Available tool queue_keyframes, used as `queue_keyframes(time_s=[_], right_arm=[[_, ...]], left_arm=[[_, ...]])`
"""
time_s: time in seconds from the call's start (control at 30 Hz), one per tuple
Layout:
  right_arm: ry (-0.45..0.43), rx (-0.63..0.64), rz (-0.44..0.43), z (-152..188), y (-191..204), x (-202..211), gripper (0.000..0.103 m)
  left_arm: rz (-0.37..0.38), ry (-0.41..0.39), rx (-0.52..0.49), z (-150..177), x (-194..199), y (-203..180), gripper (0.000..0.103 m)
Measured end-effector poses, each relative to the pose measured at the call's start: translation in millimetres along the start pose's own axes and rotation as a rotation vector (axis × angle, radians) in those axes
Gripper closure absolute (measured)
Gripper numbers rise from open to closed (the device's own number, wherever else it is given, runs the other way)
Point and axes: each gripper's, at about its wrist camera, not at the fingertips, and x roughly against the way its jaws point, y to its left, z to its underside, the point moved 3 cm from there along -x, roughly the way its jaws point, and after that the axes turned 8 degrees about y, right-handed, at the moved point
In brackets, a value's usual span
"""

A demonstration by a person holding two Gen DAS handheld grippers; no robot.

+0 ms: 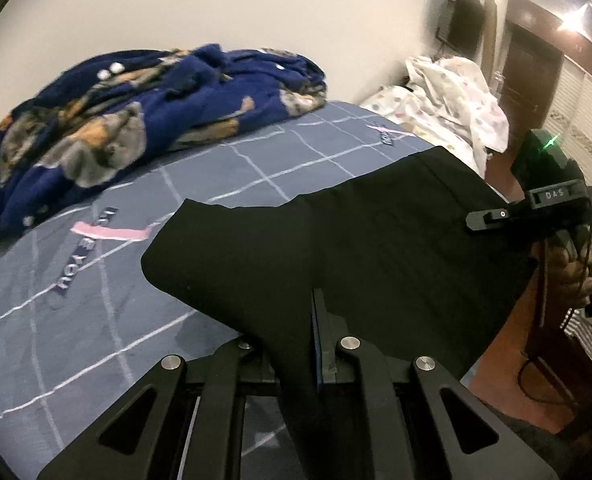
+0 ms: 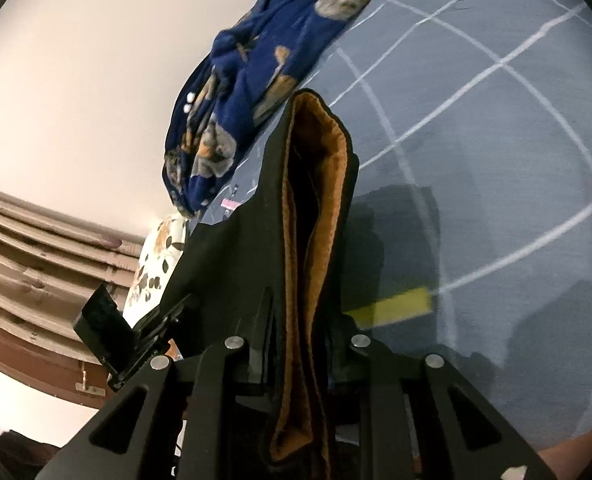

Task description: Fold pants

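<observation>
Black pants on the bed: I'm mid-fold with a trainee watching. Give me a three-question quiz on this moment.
1. True or false: the left gripper is shut on the black pants.
2. In the right wrist view, what colour is the lining showing inside the pants where the right gripper clamps them? A) white B) orange-brown C) pink
3. Fill in: the crumpled navy blanket lies on the grey checked bedsheet, against the ____.

Key
1. True: the fabric is pinched between its jaws.
2. B: an orange-brown inner layer shows along the gripped edge.
3. wall.
</observation>
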Motion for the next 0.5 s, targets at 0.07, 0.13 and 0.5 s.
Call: queue_keyframes(time_s=[0.07,0.13,0.5], right_arm=[[0.009,0.007,-0.007,-2,11,-10,0.084],[0.018,0.021,-0.006,-2,22,-20,0.084],[0.088,0.07,-0.043,-26,82,-91,0.084]], left_arm=[[-0.017,-0.011,0.01,4,8,11,0.093],[-0.037,-0.023,0.019,7,17,25,0.093],[-0.134,-0.066,0.092,16,45,107,0.093]])
